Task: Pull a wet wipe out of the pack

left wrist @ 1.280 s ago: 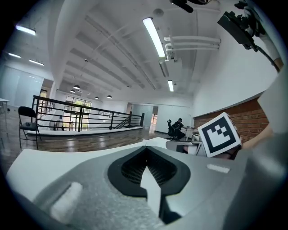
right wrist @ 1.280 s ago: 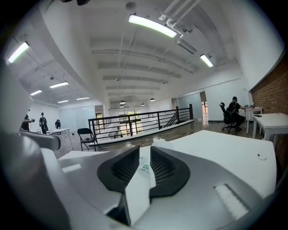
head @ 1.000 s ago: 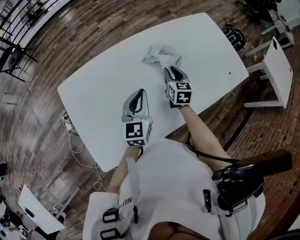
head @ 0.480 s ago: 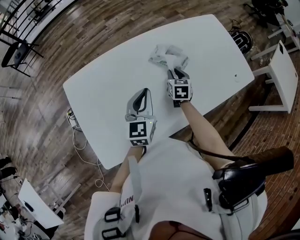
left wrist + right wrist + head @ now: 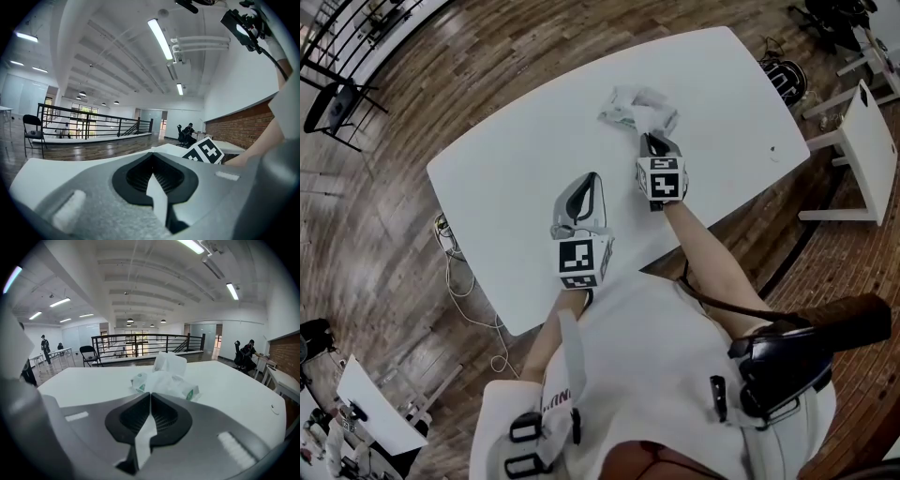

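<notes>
Right tongs (image 5: 650,141) just closed — tips at wipe pack (image 5: 630,103).

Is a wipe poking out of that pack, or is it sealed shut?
Poking out: a white wipe stands up from the top of the pack.

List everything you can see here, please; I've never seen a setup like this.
table: one, white, centre.
pack: one, white and green, far side of the table.
wipe: one, white, poking out of the pack.
side tables: at least two, white, right edge and lower left.
chair: one, black, upper left.
cables: a tangle, pale, on the floor left of the table.
bag: one, black, at the person's hip.
left gripper: grey, shut, empty.
right gripper: grey, jaws just closed at the pack; whether they pinch it is unclear.
</notes>
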`<state>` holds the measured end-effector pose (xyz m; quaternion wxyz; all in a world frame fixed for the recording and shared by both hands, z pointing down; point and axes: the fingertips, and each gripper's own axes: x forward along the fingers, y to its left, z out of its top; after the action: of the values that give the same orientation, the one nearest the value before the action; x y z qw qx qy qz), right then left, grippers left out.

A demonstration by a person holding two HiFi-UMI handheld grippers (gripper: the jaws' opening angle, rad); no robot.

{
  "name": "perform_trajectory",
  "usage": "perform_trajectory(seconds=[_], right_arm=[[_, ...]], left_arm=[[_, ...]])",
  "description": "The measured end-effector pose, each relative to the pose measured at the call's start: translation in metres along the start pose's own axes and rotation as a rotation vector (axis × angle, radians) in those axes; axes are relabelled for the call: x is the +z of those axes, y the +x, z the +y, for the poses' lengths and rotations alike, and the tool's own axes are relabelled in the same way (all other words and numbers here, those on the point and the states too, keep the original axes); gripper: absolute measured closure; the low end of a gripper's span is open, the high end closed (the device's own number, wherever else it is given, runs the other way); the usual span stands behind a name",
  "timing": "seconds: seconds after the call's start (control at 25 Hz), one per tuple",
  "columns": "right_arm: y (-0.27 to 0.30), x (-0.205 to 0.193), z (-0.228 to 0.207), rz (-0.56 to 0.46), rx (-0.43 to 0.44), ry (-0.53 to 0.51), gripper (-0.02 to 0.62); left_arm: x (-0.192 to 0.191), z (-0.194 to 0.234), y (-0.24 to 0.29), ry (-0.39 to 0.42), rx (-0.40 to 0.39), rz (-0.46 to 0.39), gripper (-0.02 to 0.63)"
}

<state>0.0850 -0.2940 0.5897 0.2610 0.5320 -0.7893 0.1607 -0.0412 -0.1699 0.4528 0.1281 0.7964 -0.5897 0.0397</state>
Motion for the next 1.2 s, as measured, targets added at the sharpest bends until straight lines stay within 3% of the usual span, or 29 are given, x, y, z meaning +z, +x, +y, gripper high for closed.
perform_trajectory(seconds=[0.72,1.2], right_arm=[[-0.027,0.066,-0.013,-0.167,0.013,0.019,0.588],[-0.044,0.091,-0.016,-0.236,0.01,-0.026,0.588]], left_arm=[[0.002,-0.006,-0.001,0.014,-0.022,-0.002,0.603],[0.0,-0.01,-0.007,0.012,-0.029,-0.009,0.603]])
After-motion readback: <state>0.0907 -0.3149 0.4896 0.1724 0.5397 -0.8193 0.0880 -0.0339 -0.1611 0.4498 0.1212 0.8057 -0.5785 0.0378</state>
